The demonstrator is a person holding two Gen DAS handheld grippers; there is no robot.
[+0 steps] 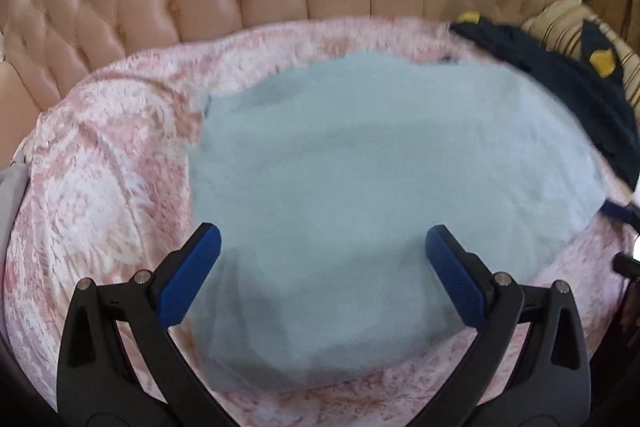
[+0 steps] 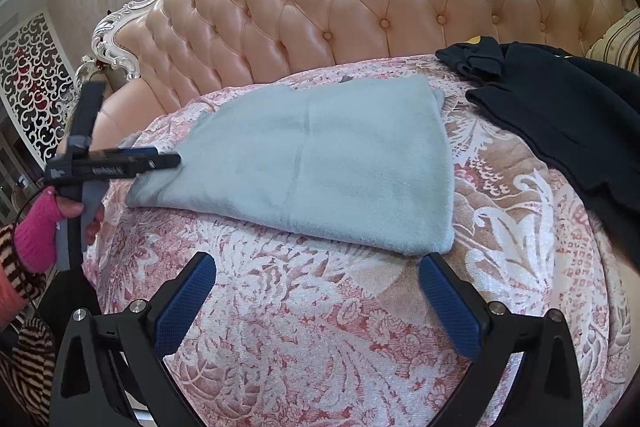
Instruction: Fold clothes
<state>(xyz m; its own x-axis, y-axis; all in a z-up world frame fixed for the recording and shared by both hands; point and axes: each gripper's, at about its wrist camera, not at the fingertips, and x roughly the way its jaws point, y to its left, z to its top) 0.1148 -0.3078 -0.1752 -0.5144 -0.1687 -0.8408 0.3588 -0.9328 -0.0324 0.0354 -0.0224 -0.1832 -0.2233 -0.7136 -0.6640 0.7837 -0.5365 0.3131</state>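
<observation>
From my left gripper [image 1: 322, 275], spread wide with nothing in it, I look down on the pale blue garment [image 1: 360, 187]. It lies folded into a flat rectangle on the pink patterned cover [image 1: 100, 167], so I judge this piece nearly done; it looks soft and fleecy, with a faint crease across it. My right gripper [image 2: 318, 303] hangs equally wide and bare. The dark garment [image 2: 568, 115] further right looks unfolded.

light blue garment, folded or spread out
Folded: the light blue garment lies as a compact doubled slab with thick layered edges.
</observation>
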